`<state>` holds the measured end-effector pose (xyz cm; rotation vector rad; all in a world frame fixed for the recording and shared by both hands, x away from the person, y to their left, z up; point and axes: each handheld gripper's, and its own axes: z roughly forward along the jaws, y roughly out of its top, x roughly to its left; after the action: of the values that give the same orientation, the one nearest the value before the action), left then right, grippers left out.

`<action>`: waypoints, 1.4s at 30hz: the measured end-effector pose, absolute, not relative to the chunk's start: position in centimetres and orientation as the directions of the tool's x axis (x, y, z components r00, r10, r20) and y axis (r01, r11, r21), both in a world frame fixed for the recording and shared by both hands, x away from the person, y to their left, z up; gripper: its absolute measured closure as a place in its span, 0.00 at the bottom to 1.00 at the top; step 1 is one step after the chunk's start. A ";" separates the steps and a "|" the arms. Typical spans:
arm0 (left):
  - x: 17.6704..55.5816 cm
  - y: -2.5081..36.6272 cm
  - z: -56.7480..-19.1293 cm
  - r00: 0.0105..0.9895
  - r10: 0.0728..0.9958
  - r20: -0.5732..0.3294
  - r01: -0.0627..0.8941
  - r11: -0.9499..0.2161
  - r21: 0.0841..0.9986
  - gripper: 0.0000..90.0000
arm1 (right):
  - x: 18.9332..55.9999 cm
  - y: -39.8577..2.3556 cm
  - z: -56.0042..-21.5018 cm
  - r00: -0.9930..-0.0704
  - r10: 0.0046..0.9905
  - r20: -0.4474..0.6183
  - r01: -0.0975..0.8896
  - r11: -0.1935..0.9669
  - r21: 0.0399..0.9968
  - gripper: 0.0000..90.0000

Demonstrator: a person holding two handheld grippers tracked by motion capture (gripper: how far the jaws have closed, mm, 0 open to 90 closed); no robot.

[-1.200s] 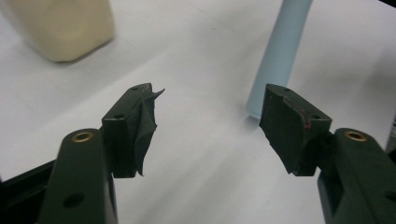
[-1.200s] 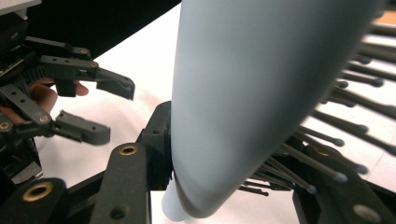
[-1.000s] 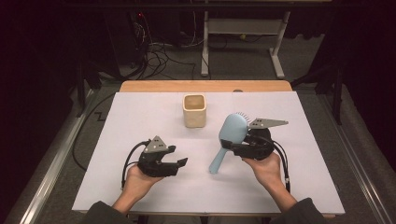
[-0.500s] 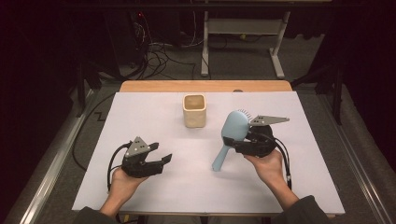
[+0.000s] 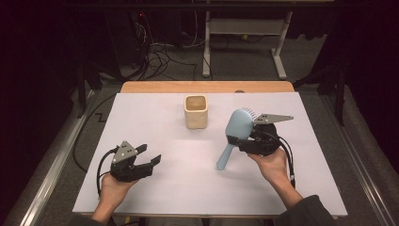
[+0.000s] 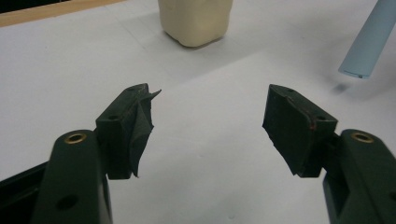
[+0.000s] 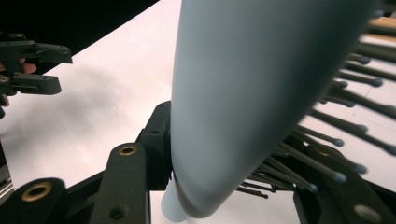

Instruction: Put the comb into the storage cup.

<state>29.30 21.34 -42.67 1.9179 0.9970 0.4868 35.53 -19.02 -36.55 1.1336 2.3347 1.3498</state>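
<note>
Firmly, right gripper (image 5: 244, 141) clamps hairbrush (image 5: 234, 134) (bristles rightward).

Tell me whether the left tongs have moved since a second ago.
Yes. In the high view the left tongs have drawn back toward the person and leftward, farther from the cream cup.

Cup (image 5: 195, 111) behind centre, hairbrush (image 5: 234, 136) perhaps lifted, to its right

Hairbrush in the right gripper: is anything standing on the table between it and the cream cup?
Nothing visible does. The hairbrush in the right gripper and the cream cup have only bare white table between them.
</note>
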 end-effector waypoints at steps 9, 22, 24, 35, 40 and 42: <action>28.7 22.7 -43.5 0.573 0.817 -0.067 0.445 -0.241 0.862 0.36 | 36.1 -18.8 -36.2 -0.673 0.719 0.175 0.517 0.288 0.806 0.60; 28.2 24.2 -44.6 0.529 0.843 -0.094 0.451 -0.186 0.873 0.33 | 37.0 -19.1 -36.0 -0.656 0.734 0.174 0.521 0.274 0.809 0.60; 28.1 24.4 -44.8 0.517 0.851 -0.092 0.448 -0.178 0.876 0.32 | 37.1 -19.2 -35.9 -0.650 0.739 0.176 0.525 0.269 0.808 0.59; 27.7 24.8 -45.5 0.477 0.873 -0.100 0.455 -0.148 0.878 0.31 | 38.1 -19.3 -35.2 -0.642 0.749 0.165 0.524 0.272 0.807 0.59; 27.5 25.4 -45.7 0.467 0.877 -0.108 0.455 -0.135 0.880 0.31 | 38.5 -19.1 -34.8 -0.642 0.751 0.154 0.522 0.281 0.805 0.59; 27.4 25.6 -45.8 0.466 0.878 -0.111 0.456 -0.131 0.880 0.31 | 38.7 -19.0 -34.7 -0.642 0.751 0.153 0.522 0.282 0.805 0.59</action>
<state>27.45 25.59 -45.80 1.7599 1.1410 0.5532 38.74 -18.98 -34.70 1.1705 2.2963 1.2890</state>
